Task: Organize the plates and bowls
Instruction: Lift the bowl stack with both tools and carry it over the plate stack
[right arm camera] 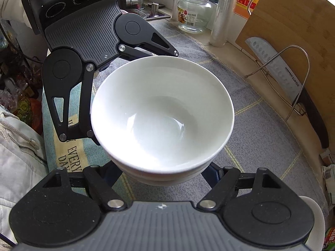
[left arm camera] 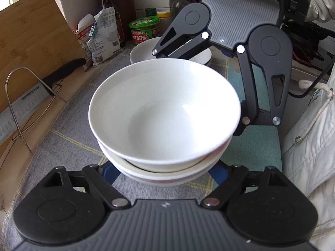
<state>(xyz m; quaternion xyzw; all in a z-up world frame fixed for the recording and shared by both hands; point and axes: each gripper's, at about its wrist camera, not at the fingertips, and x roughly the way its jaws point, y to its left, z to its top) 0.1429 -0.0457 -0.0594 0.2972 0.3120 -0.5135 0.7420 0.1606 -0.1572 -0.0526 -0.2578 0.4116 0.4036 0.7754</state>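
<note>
A stack of white bowls fills the middle of both views, the top bowl (left arm camera: 165, 113) (right arm camera: 163, 113) tilted a little on those nested under it (left arm camera: 167, 177). My left gripper (left arm camera: 165, 173) is shut on the lower part of the stack from the near side of its view, its blue fingers (left arm camera: 111, 173) tucked under the rims. From the opposite side my right gripper (right arm camera: 163, 175) is shut on the same stack, and its body (left arm camera: 230, 21) shows beyond the bowls. The fingertips are hidden. More white dishes (left arm camera: 142, 50) sit on the cloth behind.
A checked cloth (left arm camera: 69, 138) covers the counter. A bamboo cutting board (left arm camera: 31, 37), a cleaver (left arm camera: 21, 108) and a wire rack (left arm camera: 27, 104) stand along one side. Jars (left arm camera: 144, 29), bottles and a bag (left arm camera: 100, 35) crowd the back. A person's white clothing (left arm camera: 309, 146) is close by.
</note>
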